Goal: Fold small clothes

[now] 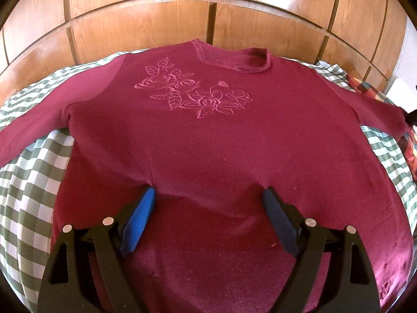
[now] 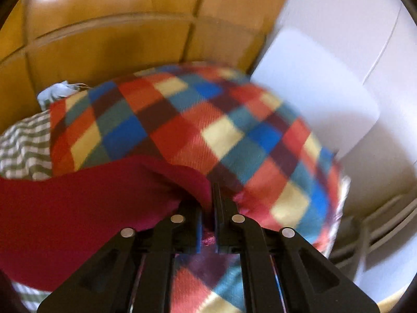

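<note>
A dark red long-sleeved sweater with pink embroidered roses lies spread face up on a green-and-white checked bedcover, neckline at the far side. My left gripper is open, its blue pads resting on the sweater's lower body. My right gripper is shut on the end of the sweater's right sleeve, over a multicoloured checked blanket. In the left wrist view the right gripper shows as a dark shape at the sleeve end.
A wooden panelled headboard runs behind the bed. The checked blanket lies at the bed's right edge. A white cabinet and a white wall stand to the right of it. A light blue cloth lies by the headboard.
</note>
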Motion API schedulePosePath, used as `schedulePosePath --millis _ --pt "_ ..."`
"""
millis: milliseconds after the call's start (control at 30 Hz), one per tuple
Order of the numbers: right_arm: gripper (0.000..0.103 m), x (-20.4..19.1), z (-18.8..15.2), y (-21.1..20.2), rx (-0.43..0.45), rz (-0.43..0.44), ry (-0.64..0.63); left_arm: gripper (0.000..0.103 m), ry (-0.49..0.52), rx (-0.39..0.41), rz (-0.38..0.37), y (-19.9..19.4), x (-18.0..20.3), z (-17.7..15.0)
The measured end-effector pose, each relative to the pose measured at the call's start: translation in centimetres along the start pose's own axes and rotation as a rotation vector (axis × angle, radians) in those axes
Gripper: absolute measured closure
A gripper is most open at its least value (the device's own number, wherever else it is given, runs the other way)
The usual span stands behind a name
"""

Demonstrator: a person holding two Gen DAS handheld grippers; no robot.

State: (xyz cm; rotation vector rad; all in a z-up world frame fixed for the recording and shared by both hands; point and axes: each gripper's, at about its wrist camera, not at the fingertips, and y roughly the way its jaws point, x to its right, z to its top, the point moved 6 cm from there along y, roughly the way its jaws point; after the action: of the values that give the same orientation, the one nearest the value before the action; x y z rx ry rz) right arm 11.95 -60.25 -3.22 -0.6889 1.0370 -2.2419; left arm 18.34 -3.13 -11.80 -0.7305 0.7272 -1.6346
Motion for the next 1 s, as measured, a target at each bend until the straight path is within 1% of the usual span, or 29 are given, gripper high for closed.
schedulePosePath --millis 33,67,100,133,167,233,300,333,367,433,500,567,600,667,700,733,767,833,867,933,1000 --pt "0.093 0.5 0.0 -0.7 0.012 0.036 0.036 0.018 0.0 0.0 -0.001 0.0 0.0 0.0" --pt "0.077 1.0 0.0 -1.4 0.026 0.065 0.066 0.017 0.0 0.0 -0.004 0.0 0.0 0.0" --pt "0.043 1.5 -0.2 -2.4 0.049 0.101 0.107 0.017 -0.001 -0.001 -0.008 0.1 0.0 0.0" --pt "0.029 2.3 -0.4 -3.5 0.08 0.129 0.152 0.016 0.0 -0.001 -0.01 0.1 0.0 0.0" --pt "0.024 3.1 -0.9 -5.0 0.118 0.172 0.199 0.015 0.002 -0.001 -0.01 0.2 0.0 0.0" --pt "0.024 3.7 -1.9 -6.3 0.117 0.269 0.243 0.014 0.003 -0.002 -0.009 0.2 0.1 0.0" --pt "0.026 3.3 -4.0 -7.1 0.084 0.39 0.276 0.014 0.004 -0.002 -0.013 0.2 0.0 0.0" --pt "0.028 2.4 -4.8 -7.0 0.062 0.446 0.272 0.014 0.004 -0.001 -0.013 0.2 0.0 0.0" --pt "0.029 0.9 -6.4 -6.9 0.022 0.519 0.254 0.014 0.004 -0.001 -0.012 0.2 0.0 0.0" --pt "0.032 -2.3 -8.9 -6.2 -0.035 0.579 0.21 0.014 0.005 -0.002 -0.011 0.2 0.0 0.0" --pt "0.032 -4.5 -9.9 -5.2 -0.061 0.595 0.198 0.014 0.006 -0.002 -0.01 0.2 0.0 0.0" --pt "0.033 -6.3 -9.9 -3.5 -0.098 0.623 0.245 0.014 0.008 -0.002 -0.007 0.2 0.0 0.0" --pt "0.04 -6.9 -9.6 -2.7 -0.111 0.625 0.269 0.014 0.009 -0.001 -0.005 0.2 0.0 0.0" --pt "0.052 -7.8 -8.8 -1.8 -0.127 0.593 0.306 0.014 0.009 -0.001 -0.004 0.2 0.0 0.0" --pt "0.059 -7.9 -8.1 -1.9 -0.12 0.581 0.319 0.014 0.01 -0.001 -0.004 0.2 0.0 0.0" --pt "0.063 -7.7 -7.4 -2.4 -0.097 0.585 0.334 0.014 0.01 0.0 -0.004 0.2 0.0 -0.1" --pt "0.065 -6.6 -6.1 -3.4 -0.042 0.597 0.361 0.014 0.011 0.0 -0.005 0.2 0.0 -0.1" --pt "0.065 -4.6 -4.4 -5.2 0.058 0.58 0.4 0.014 0.008 0.001 -0.01 0.2 -0.2 -0.1" --pt "0.065 -2.9 -3.5 -6.0 0.096 0.573 0.438 0.013 0.007 0.002 -0.012 0.2 -0.2 -0.1" --pt "0.065 -0.3 -2.4 -6.7 0.139 0.55 0.493 0.012 0.007 0.002 -0.017 0.3 -0.2 -0.1" --pt "0.065 2.1 -1.9 -6.9 0.146 0.509 0.516 0.012 0.005 0.002 -0.019 0.3 -0.1 -0.1"
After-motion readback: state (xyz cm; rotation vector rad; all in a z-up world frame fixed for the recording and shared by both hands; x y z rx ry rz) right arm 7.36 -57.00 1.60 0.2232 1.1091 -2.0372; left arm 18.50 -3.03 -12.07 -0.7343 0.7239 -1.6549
